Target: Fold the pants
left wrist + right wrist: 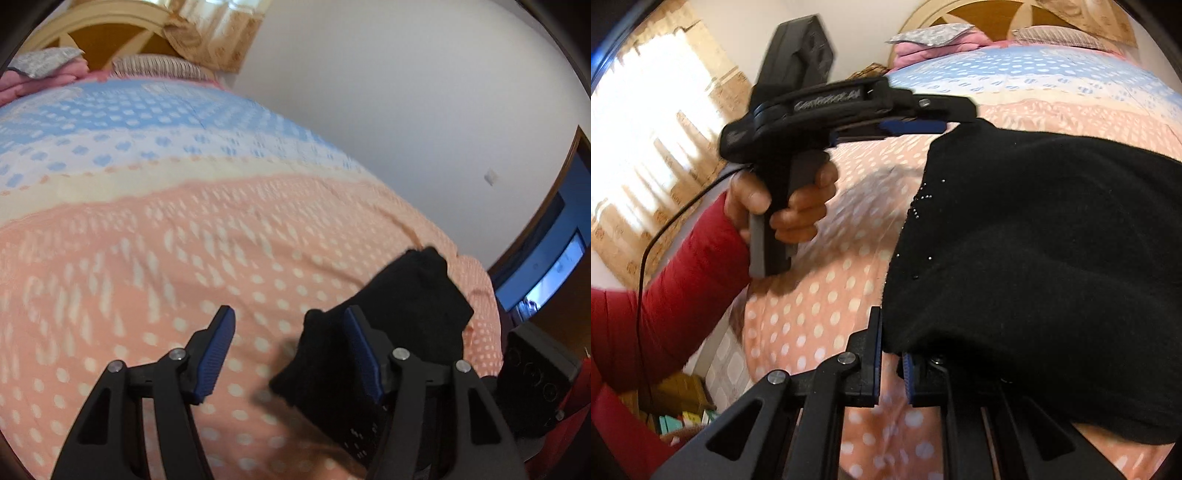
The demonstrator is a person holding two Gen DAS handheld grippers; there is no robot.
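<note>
- Two grippers work on black pants (1052, 240) spread over the peach, white-dotted bedspread (184, 277), near the bed's foot and far from the pillows (162, 66).
- Left gripper (291, 350): its jaws stand wide apart. One blue pad (360, 347) sits against a raised fold of the black cloth, the other pad has only bedspread behind it, so nothing is clamped.
- From the right wrist view the left gripper hangs above the far corner of the pants, apparently just off the cloth, with a hand (783, 206) in a red sleeve on its handle.
- Right gripper (892, 360): the jaws are nearly together at the near edge of the pants. The cloth drapes over the right finger, and I cannot tell whether the hem is truly pinched or merely lying there.
- My judgement: the step is taking hold of both corners before a fold.
- To do it well, slide the left jaws round one layer's edge before closing, catch both corners at matching depth, then lift evenly so the cloth does not bunch or drag the bedspread.
</note>
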